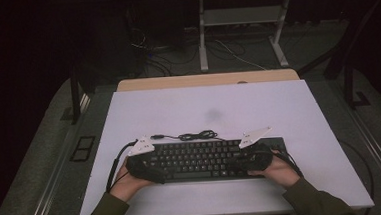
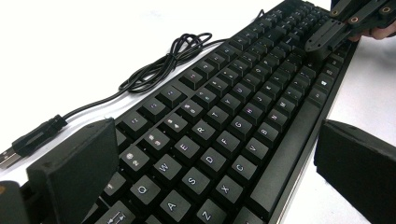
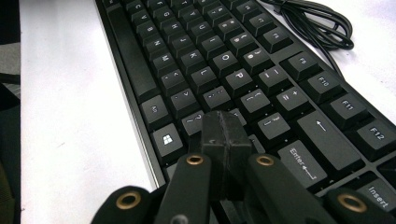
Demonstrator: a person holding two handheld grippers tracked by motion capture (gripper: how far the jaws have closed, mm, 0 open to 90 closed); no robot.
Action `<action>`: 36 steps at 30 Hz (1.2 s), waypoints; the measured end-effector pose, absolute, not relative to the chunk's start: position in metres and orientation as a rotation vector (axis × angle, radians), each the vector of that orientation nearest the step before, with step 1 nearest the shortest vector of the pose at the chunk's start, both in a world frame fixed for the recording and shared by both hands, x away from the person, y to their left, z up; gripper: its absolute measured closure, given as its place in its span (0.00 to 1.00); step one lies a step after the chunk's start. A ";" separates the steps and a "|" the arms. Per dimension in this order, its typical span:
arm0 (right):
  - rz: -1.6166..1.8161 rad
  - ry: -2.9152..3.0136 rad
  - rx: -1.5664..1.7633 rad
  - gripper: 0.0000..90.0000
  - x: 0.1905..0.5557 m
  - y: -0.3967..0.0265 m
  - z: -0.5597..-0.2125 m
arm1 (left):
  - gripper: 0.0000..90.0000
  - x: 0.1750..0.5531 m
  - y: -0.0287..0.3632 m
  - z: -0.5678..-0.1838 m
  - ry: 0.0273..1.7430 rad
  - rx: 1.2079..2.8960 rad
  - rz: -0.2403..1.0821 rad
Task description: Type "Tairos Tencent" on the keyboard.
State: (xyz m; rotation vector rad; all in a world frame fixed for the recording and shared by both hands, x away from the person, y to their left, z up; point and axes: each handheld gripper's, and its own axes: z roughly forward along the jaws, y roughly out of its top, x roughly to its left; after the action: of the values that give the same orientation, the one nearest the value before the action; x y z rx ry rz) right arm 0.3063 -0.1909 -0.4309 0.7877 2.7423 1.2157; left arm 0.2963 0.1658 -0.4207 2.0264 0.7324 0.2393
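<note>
A white worktop stands in a dark room. The keyboard lies near its 6 o'clock edge, with its cable coiled just beyond at 12. The left gripper spreads its jaws wide across the keyboard's 9 o'clock end. The right gripper, jaws pressed together, rests its tip on keys at the 3 o'clock end.
</note>
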 end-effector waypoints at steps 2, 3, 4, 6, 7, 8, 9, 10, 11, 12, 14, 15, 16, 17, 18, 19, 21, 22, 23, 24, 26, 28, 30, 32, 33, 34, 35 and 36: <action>1.209 2.748 0.785 0.99 0.306 -0.191 -0.432 | 0.00 0.296 0.166 -0.421 0.733 2.027 0.240; 1.204 2.752 0.784 0.99 0.306 -0.190 -0.432 | 0.00 0.296 0.165 -0.421 0.733 2.027 0.241; 1.204 2.753 0.786 0.99 0.306 -0.190 -0.433 | 0.00 0.297 0.165 -0.421 0.733 2.027 0.241; 1.203 2.755 0.783 0.99 0.306 -0.190 -0.432 | 0.00 0.297 0.165 -0.421 0.734 2.027 0.242; 1.203 2.757 0.777 0.99 0.306 -0.191 -0.433 | 0.00 0.297 0.164 -0.422 0.736 2.028 0.243; 1.193 2.759 0.767 0.99 0.306 -0.191 -0.433 | 0.00 0.298 0.164 -0.422 0.737 2.029 0.243; 1.193 2.759 0.767 0.99 0.306 -0.191 -0.433 | 0.00 0.298 0.163 -0.422 0.738 2.032 0.244; 1.179 2.766 0.765 0.99 0.306 -0.190 -0.434 | 0.00 0.299 0.162 -0.422 0.741 2.028 0.242; 1.179 2.766 0.765 0.99 0.306 -0.190 -0.434 | 0.00 0.299 0.161 -0.421 0.740 2.031 0.240; 1.180 2.768 0.765 0.99 0.306 -0.190 -0.434 | 0.00 0.300 0.161 -0.421 0.739 2.032 0.240; 1.180 2.768 0.767 0.99 0.306 -0.190 -0.434 | 0.00 0.301 0.159 -0.421 0.740 2.031 0.240; 1.180 2.768 0.767 0.99 0.306 -0.190 -0.434 | 0.00 0.302 0.158 -0.421 0.739 2.030 0.238; 1.180 2.769 0.764 0.99 0.305 -0.190 -0.434 | 0.02 0.302 0.158 -0.421 0.736 2.031 0.236; 1.179 2.769 0.762 0.99 0.305 -0.190 -0.434 | 0.03 0.303 0.157 -0.420 0.734 2.035 0.236; 1.180 2.768 0.760 0.99 0.305 -0.190 -0.434 | 0.03 0.303 0.156 -0.420 0.735 2.034 0.236; 1.180 2.768 0.760 0.99 0.305 -0.190 -0.434 | 0.03 0.304 0.155 -0.420 0.731 2.036 0.236; 1.181 2.769 0.759 0.99 0.305 -0.190 -0.434 | 0.06 0.305 0.153 -0.419 0.735 2.033 0.236; 1.181 2.769 0.758 0.99 0.305 -0.190 -0.434 | 0.07 0.306 0.153 -0.419 0.733 2.033 0.237; 1.177 2.768 0.753 0.99 0.305 -0.190 -0.434 | 0.12 0.307 0.151 -0.418 0.738 2.031 0.235; 1.177 2.768 0.752 0.99 0.305 -0.190 -0.434 | 0.16 0.308 0.151 -0.418 0.735 2.032 0.235; 1.178 2.767 0.748 0.99 0.305 -0.190 -0.434 | 0.19 0.311 0.149 -0.417 0.726 2.033 0.215; 1.177 2.767 0.747 0.99 0.305 -0.190 -0.434 | 0.25 0.313 0.146 -0.417 0.723 2.040 0.204; 1.178 2.767 0.746 0.99 0.305 -0.190 -0.434 | 0.27 0.314 0.144 -0.417 0.724 2.040 0.193; 1.178 2.767 0.745 0.99 0.305 -0.190 -0.434 | 0.34 0.317 0.142 -0.417 0.716 2.048 0.181; 1.178 2.767 0.745 0.99 0.305 -0.190 -0.434 | 0.37 0.317 0.141 -0.418 0.717 2.044 0.173; 1.178 2.767 0.744 0.99 0.305 -0.190 -0.434 | 0.39 0.318 0.140 -0.418 0.713 2.048 0.167; 1.175 2.767 0.743 0.99 0.305 -0.190 -0.434 | 0.42 0.319 0.139 -0.418 0.709 2.052 0.165; 1.176 2.769 0.742 0.99 0.305 -0.190 -0.434 | 0.45 0.320 0.137 -0.418 0.709 2.054 0.166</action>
State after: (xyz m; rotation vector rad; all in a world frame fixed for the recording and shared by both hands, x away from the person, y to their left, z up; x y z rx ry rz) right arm 0.3051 -0.1901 -0.4343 0.7420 2.7694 1.1760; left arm 0.3196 0.1374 -0.4176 2.0538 0.7094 0.1656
